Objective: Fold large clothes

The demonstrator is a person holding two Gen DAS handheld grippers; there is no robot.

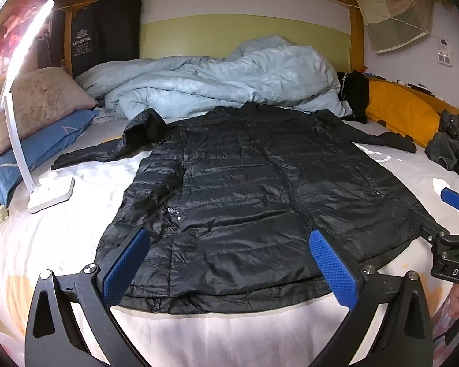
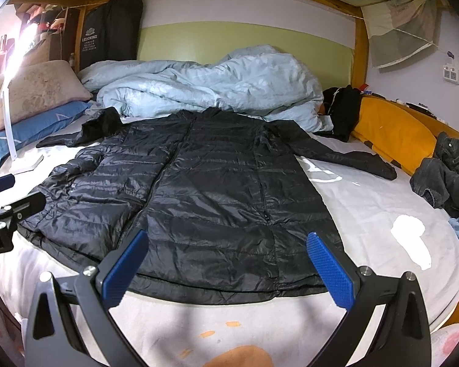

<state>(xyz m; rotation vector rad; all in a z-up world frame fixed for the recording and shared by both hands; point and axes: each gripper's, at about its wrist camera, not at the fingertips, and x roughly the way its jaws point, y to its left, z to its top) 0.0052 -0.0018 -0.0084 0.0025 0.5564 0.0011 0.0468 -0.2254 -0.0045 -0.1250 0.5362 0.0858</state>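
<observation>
- We see a black padded coat (image 1: 238,189) lying flat on the bed (image 1: 76,214), front side up, with its hem toward us and its collar toward the crumpled light blue quilt (image 1: 217,82).
- One sleeve (image 1: 113,146) goes out to the left, with the dark hood bunched just above it; the other sleeve (image 1: 379,137) goes out to the right, toward a yellow cushion (image 1: 401,113).
- Our left gripper (image 1: 229,267) hangs over the hem on the left half of the coat. Its jaws stand wide apart and hold nothing.
- Our right gripper (image 2: 228,267) hangs over the hem on the right half. Its jaws are also wide apart and empty.
- A white desk lamp (image 1: 50,194) stands on the sheet left of the coat, beside two stacked pillows (image 1: 33,107).
- Some dark clothes (image 2: 443,174) lie in a heap at the right edge of the bed, well apart from the coat.
</observation>
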